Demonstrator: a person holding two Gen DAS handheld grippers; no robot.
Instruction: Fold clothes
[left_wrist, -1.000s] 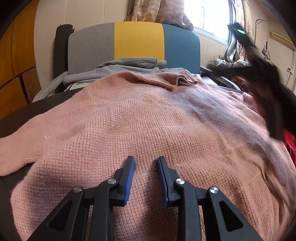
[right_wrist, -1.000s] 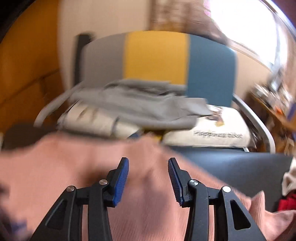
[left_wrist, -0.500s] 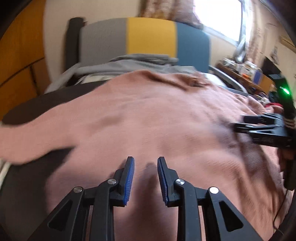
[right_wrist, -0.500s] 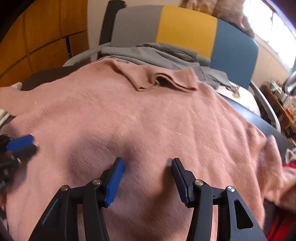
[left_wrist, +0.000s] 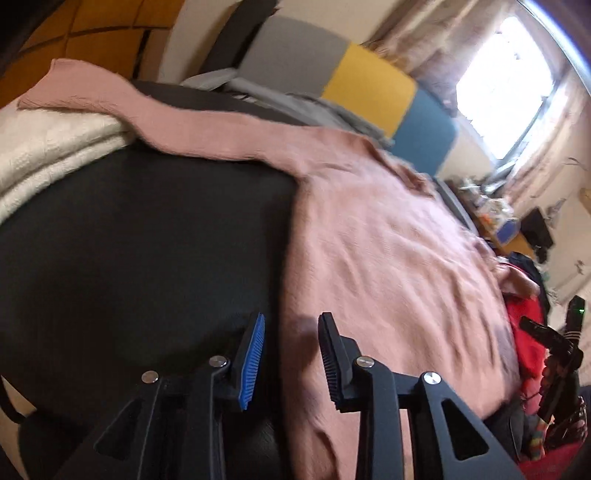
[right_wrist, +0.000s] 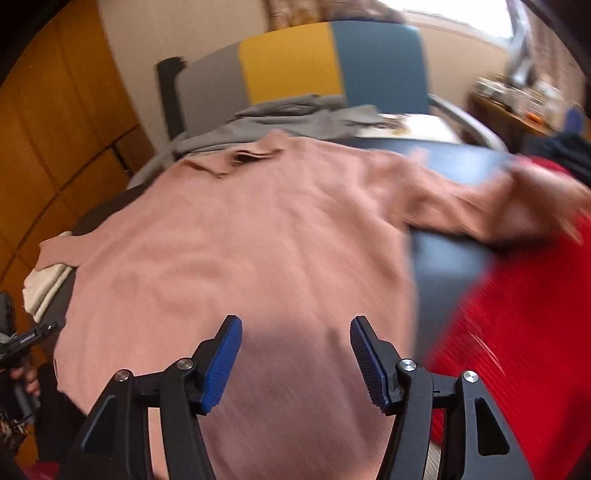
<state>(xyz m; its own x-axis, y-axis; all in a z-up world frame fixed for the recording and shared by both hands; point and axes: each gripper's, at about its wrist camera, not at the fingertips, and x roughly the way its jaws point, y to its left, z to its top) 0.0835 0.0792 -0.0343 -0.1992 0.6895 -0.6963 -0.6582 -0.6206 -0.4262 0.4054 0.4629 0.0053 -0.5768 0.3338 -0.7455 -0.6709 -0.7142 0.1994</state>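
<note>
I see the dark table filling most of my left view, and on it the pink sweater lies spread flat with its collar at 12 o'clock toward the chair, which has a grey, a yellow and a blue panel. One sleeve of the sweater goes out to 3 o'clock in my right view and ends on or beside the red garment; the picture is blurred there, so I cannot tell if they touch. The other sleeve goes to 10 o'clock in my left view and lies over the folded white cloth. A grey garment rests on the seat of the chair, behind the collar. My right gripper is at 6 o'clock above the lower part of the sweater; its jaws are opening, already wide apart, and nothing is between them. My left gripper is over the side edge of the sweater, one finger above the table and one above the knit; its jaws are opening too, with a smaller gap, and they grip nothing.
</note>
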